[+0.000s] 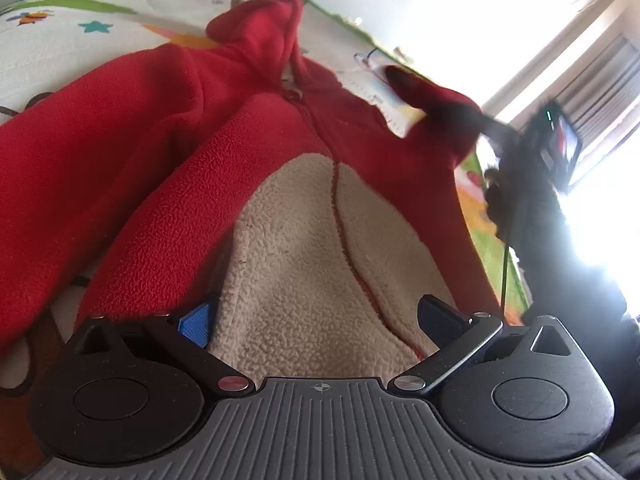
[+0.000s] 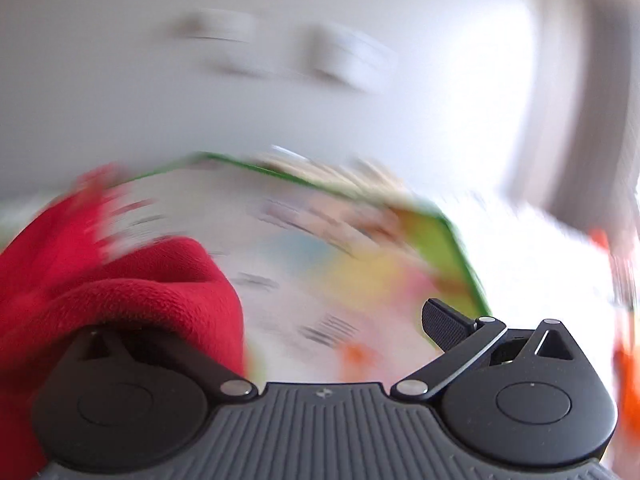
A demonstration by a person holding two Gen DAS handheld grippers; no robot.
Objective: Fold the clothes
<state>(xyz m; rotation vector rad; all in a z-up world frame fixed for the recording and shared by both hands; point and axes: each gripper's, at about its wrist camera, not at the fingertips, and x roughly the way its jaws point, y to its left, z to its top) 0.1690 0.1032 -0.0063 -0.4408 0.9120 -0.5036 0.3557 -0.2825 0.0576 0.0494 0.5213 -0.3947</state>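
Under red fleece (image 2: 120, 292), the right claw's (image 2: 320, 332) left finger hides.

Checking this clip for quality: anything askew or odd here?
The right wrist view is heavily motion-blurred. The red fleece onesie lies spread on the play mat, one sleeve draped over the open right gripper's left finger, not between the jaws.

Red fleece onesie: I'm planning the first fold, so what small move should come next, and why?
Probably shut the left gripper on the red fleece onesie: its fingers stand open astride the cream belly panel, while the right gripper looks open under a sleeve.
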